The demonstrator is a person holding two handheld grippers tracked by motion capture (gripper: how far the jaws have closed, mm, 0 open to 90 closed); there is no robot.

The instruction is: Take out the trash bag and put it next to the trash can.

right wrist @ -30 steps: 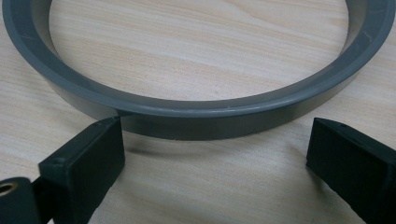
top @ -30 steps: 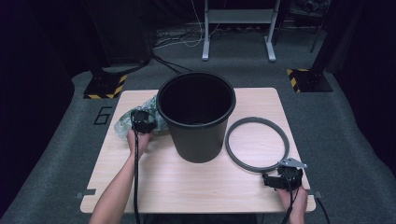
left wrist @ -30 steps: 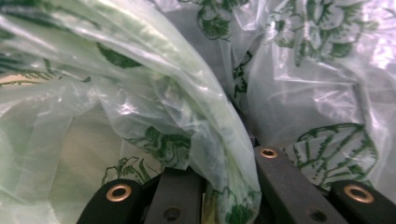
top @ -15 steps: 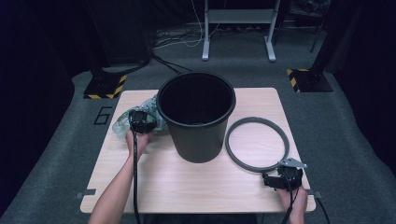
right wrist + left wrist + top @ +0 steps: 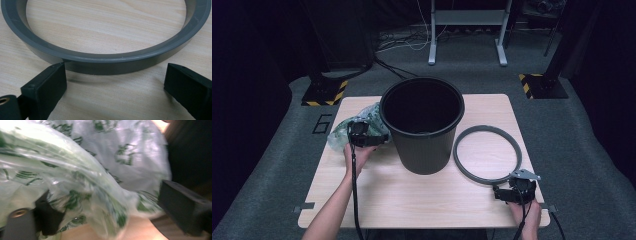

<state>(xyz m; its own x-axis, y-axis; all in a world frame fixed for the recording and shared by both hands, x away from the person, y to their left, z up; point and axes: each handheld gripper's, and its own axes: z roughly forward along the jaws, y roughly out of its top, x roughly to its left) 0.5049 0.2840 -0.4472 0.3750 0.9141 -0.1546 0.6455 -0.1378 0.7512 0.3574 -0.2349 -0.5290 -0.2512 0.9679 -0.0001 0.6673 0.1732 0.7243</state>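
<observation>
- Work in hand, as I read it: line the black bin (image 5: 422, 122) with the plastic bag (image 5: 354, 131), then fit the grey ring (image 5: 487, 154) over the rim. Judged step: picking up the bag, still early.
- Bag: crumpled clear plastic with green print, lying on the counter (image 5: 412, 200) at the left, just beside the bin's left wall, possibly touching it.
- Left gripper (image 5: 362, 136): at the bag, on its near side. In the left gripper view its jaws stand wide apart with bag film (image 5: 100, 177) bulging between them and draped over the left jaw. Not closed on it; no grasp yet.
- Right gripper (image 5: 513, 192): low at the counter's near right corner, just short of the ring's near edge. In the right gripper view the jaws are wide open, empty, either side of the ring's near arc (image 5: 110, 61), not touching it.
- Ring: flat on the counter, right of the bin, near but apart from it.
- Bin: upright, centre, mouth open, looks empty as far as the dark interior shows.
- Next move calls for: close the left jaws on a fold of film rather than the whole bulk, lift, find the bag mouth.
- Risk: thin film may slip or bunch, and the mouth's location can't be told from here.
- Right side probably waits, or helps spread the bag before taking the ring.
</observation>
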